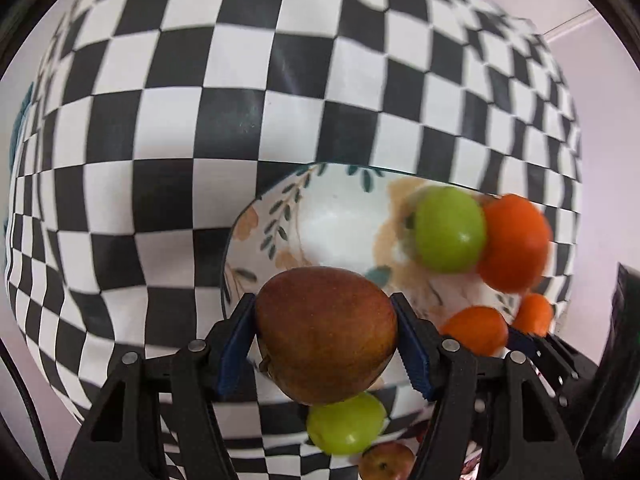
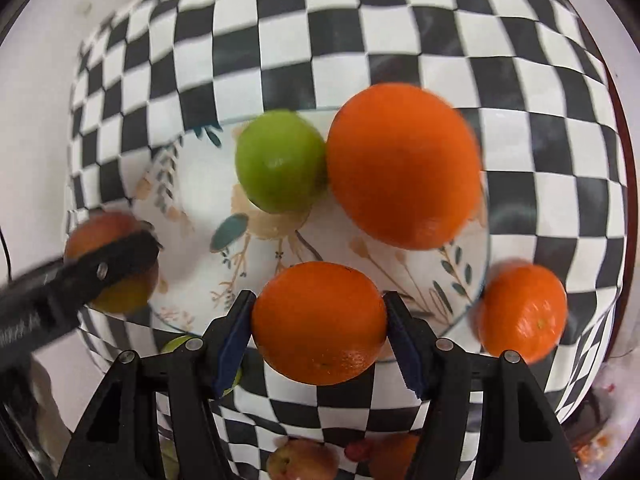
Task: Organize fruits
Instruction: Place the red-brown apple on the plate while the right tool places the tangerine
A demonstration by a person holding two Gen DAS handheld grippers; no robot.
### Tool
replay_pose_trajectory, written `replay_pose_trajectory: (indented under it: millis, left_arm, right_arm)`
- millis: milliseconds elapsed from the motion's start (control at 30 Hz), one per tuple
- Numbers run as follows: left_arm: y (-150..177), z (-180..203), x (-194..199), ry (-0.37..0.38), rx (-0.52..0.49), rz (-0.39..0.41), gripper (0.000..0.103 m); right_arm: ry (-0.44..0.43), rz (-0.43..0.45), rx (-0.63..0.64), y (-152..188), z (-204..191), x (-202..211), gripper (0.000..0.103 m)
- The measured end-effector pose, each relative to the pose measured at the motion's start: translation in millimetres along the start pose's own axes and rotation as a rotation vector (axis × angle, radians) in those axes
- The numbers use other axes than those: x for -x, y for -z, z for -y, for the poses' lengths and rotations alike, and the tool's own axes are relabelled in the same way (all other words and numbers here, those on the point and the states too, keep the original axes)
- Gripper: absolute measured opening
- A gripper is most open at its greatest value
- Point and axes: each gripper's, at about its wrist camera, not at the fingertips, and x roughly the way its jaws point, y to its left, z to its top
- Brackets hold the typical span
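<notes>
A red-brown apple (image 1: 326, 334) is clamped between the blue pads of the left hand-held gripper (image 1: 325, 344) and is held over the near rim of a floral-patterned bowl (image 1: 340, 220). In the right wrist view, a small orange (image 2: 319, 322) is gripped in the same way by the right hand-held gripper (image 2: 320, 332), also at the bowl's near edge. Inside the bowl, a green apple (image 2: 280, 162) is seen touching a large orange (image 2: 404, 166) on the far side. Another small orange (image 2: 522, 312) is seen just outside the bowl's rim to the right; whether it touches the rim cannot be told. A second green apple (image 1: 346, 424) is found below the held red-brown apple in the left wrist view, with a small reddish apple (image 1: 386, 462) just beside it at the frame's lower edge. Everything is carried on a table covered with a black-and-white checkered cloth (image 1: 200, 120). Pale floor is visible beyond the cloth's edges.
</notes>
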Motion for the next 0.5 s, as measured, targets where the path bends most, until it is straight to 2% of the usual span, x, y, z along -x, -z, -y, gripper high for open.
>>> replay_pose_trajectory:
  millis: [167,200,233,267,300,333,367,500]
  left_arm:
    - [-11,-5,-18,-0.002,0.023,-0.075,0.064]
    - [-11,-6,-19,0.008,0.031,-0.081,0.064]
    - [-11,-8,-18,0.018,0.035,-0.080,0.064]
    - [-11,-8,-16,0.024,0.033,-0.072,0.069]
    - [-11,-8,-13,0.027,0.027,-0.059,0.087]
    - [-11,-10,-8,0.025,0.020,-0.045,0.094]
    - [-11,-10,-1,0.021,0.016,-0.021,0.097]
    - [-6,-14,19,0.007,0.018,0.023,0.098]
  right_arm:
    - [-0.001,-0.021,-0.033,-9,2,-5,0.069]
    - [-0.012,-0.022,-0.039,-9,3,-4,0.072]
    - [-0.013,-0.022,-0.044,-10,5,-1,0.087]
    - [-0.015,-0.020,-0.047,-10,7,2,0.096]
    - [-0.025,-0.013,-0.052,-10,8,7,0.096]
    - [-0.029,-0.011,-0.055,-10,11,11,0.096]
    - [-0.031,-0.008,-0.058,-9,12,15,0.096]
    - [-0.011,0.013,-0.052,-2,20,33,0.096]
